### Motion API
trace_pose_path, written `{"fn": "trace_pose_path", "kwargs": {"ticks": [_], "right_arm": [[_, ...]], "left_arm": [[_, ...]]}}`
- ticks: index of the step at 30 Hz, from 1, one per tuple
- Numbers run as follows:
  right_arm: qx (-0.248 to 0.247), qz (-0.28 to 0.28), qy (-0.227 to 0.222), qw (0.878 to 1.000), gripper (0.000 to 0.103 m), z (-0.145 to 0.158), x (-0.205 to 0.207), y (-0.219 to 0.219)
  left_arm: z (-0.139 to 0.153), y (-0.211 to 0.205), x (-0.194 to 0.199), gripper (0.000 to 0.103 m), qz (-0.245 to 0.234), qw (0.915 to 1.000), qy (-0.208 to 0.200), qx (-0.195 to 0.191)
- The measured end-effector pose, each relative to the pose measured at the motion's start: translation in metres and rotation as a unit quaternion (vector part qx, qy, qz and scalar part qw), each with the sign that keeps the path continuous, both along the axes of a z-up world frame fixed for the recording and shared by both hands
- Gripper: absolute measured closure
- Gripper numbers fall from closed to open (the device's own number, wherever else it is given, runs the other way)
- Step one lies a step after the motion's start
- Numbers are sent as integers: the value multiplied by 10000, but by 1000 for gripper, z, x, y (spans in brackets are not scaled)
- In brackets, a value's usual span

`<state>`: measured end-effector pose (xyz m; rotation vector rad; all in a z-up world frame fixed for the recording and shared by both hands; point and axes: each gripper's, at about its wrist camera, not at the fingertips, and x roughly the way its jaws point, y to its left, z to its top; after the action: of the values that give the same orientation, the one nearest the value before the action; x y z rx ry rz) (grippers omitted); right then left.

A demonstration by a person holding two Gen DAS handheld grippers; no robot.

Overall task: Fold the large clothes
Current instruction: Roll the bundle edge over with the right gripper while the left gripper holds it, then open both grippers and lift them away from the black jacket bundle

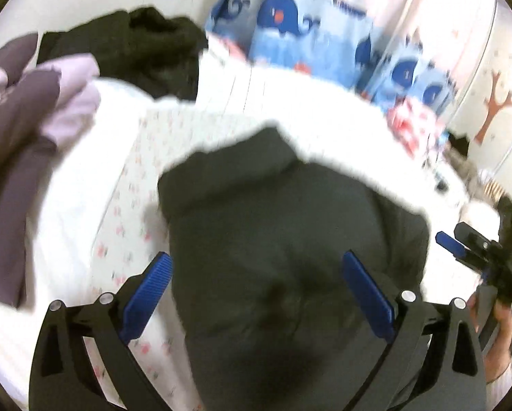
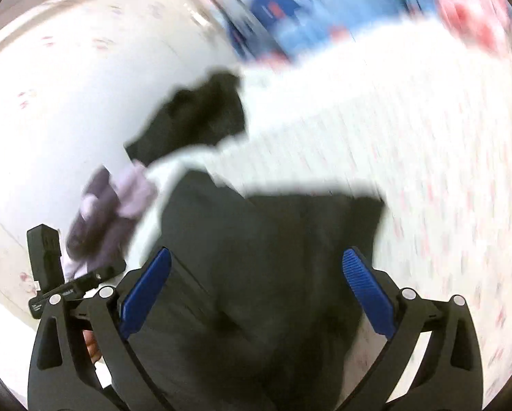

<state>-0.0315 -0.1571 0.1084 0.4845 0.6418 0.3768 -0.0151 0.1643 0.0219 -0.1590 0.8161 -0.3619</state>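
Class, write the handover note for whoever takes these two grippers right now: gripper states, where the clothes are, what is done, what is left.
Left gripper: open, nothing between its pads, above the dark garment.
Right gripper: open, empty, above the same garment.
Dark garment: lies in a compact, folded-looking shape on the floral bedsheet; blur hides the details.
Black garment: bunched up at the far side of the bed.
Purple garment: crumpled at the left.
Done, apparently: the dark garment.
Left: the black and purple garments, which look unfolded.
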Motion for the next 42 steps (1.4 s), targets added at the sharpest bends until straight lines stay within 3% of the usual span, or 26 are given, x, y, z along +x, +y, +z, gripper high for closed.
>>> {"fn": "trace_pose_path", "kwargs": {"ticks": [2,4,7,9,10,13,15,18,21,23,24,27,29,32,33,34,36,37,39,42], "right_arm": [[128,398,3,9991,6,13,29,24],[171,404,295,9986,6,-4,57,39],[-287,-145,978,9947,6,-64,104,44],[218,-326,1375,9897,7,-105,116,25],[363,-383,1489,9874,7,-117,113,18],[-29,-340,1691,9850,7,-113,107,11],[-67,-419,1695,9846,7,-106,100,7],[58,-264,937,9952,7,-80,35,-18],[-591,331,498,9965,7,-70,-29,-7],[-1606,533,931,9812,7,-94,-45,10],[-1941,655,1321,9698,7,-120,-46,14],[-1559,475,1834,9694,7,-140,-48,-12],[-1682,224,1715,9705,7,-118,-63,-17],[-1648,461,1091,9792,7,-83,-97,-7],[-1861,524,962,9764,7,-78,-110,1],[-2154,574,1010,9696,7,-82,-115,9],[-2844,743,1492,9441,7,-111,-115,25],[-2881,856,1680,9389,7,-126,-114,25],[-2696,813,1944,9396,7,-130,-114,15],[-2547,621,1772,9486,7,-100,-116,4]], "left_arm": [[2,-15,25,8,35,10000,17,-32],[-12,-24,37,8,20,9997,220,-135],[-45,-34,59,7,113,9971,699,-270],[-55,-42,59,7,152,9967,738,-312],[-58,-47,63,7,178,9966,777,-230],[-61,-66,64,7,131,9958,873,238],[-52,-66,57,7,81,9959,826,358],[-33,-55,20,7,-24,9976,689,-111],[-29,-41,-21,7,-97,9984,538,-116],[-43,-35,-40,7,-40,9981,607,-17],[-52,-35,-45,7,2,9978,663,25],[-71,-41,-53,7,-40,9966,772,294],[-61,-41,-63,7,61,9965,769,317],[-43,-40,-88,7,-93,9982,485,328],[-44,-41,-93,7,-162,9980,458,415],[-51,-43,-97,7,-250,9971,505,515],[-66,-44,-98,7,-336,9954,660,612],[-73,-44,-98,6,-347,9945,737,652],[-77,-44,-102,6,-450,9928,863,697],[-64,-39,-113,7,-588,9928,688,783]]}}
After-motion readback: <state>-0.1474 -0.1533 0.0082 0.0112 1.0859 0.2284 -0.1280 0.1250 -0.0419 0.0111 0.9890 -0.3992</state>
